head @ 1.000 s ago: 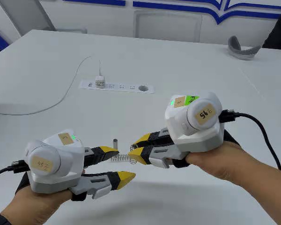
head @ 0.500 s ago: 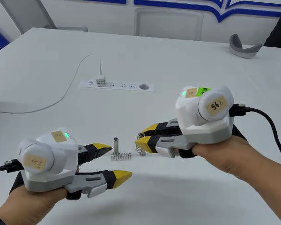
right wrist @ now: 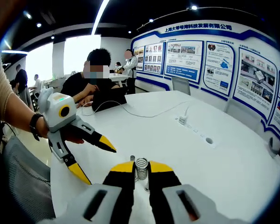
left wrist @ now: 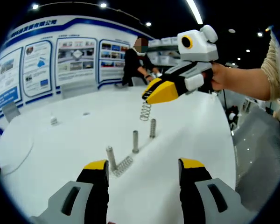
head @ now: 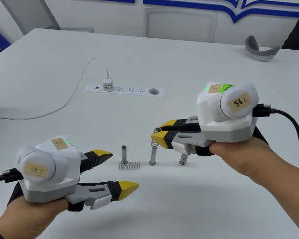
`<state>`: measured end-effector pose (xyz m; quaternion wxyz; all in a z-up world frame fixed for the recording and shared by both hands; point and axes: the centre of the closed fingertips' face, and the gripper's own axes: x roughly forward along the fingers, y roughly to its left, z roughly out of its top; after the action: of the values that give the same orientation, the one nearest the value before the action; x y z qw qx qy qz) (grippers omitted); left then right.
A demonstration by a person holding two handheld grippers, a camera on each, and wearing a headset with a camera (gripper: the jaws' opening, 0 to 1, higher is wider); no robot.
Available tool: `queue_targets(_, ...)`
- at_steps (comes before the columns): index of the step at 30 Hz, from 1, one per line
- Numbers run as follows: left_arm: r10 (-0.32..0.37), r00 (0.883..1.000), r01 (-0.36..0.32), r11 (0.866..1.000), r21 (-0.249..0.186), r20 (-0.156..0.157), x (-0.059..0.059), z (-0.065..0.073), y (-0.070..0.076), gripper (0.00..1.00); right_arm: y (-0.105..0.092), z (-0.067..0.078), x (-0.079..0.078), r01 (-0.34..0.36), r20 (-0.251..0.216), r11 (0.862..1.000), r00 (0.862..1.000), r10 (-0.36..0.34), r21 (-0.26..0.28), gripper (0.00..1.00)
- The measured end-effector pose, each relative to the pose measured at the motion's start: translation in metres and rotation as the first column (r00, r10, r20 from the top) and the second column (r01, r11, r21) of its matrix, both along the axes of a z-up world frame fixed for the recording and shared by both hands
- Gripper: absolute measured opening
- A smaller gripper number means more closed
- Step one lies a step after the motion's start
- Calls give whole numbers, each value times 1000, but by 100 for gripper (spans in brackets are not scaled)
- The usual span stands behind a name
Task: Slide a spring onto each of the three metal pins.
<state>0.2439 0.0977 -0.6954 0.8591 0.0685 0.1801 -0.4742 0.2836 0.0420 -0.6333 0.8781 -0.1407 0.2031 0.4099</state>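
gripping a spring (right wrist: 141,169), the right tongs (head: 158,135) bear a label (head: 239,102) reading 95.

Left white-and-grey gripper with yellow-tipped black jaws (head: 120,171) is hovering low, jaws standing wide apart. Right matching gripper (head: 158,134) is hanging higher, pinching a small coiled metal spring (right wrist: 141,168).

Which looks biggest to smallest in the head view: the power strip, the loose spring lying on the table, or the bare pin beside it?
1. power strip, clearly longest, though farther away.
2-3. loose spring and bare pin: similar length, too close to rank.
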Motion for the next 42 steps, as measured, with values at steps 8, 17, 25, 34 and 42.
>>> queue_targets(8, 5, 1000, -5, 1000, 3, -2, 0, -1, 1, 63, -2, -12, 12, 29, -17, 1000, 999, -29, 0, 12)
queue_targets(17, 10, 1000, -10, 1000, 10, -8, -1, -2, 3, 64, -4, -25, 21, 54, -48, 999, 997, -53, 6, 12)
queue_targets(25, 9, 1000, -8, 1000, 14, -13, -1, -4, 3, 64, -6, -33, 23, 61, -66, 998, 996, -61, 5, 12)
queue_targets(34, 8, 1000, -8, 1000, 15, -17, -1, -6, 5, 63, -5, -39, 23, 63, -74, 998, 995, -62, 2, 12)
queue_targets(42, 11, 1000, -10, 1000, 19, -19, 0, -6, 6, 63, -6, -49, 25, 67, -88, 998, 994, -67, -1, 12)
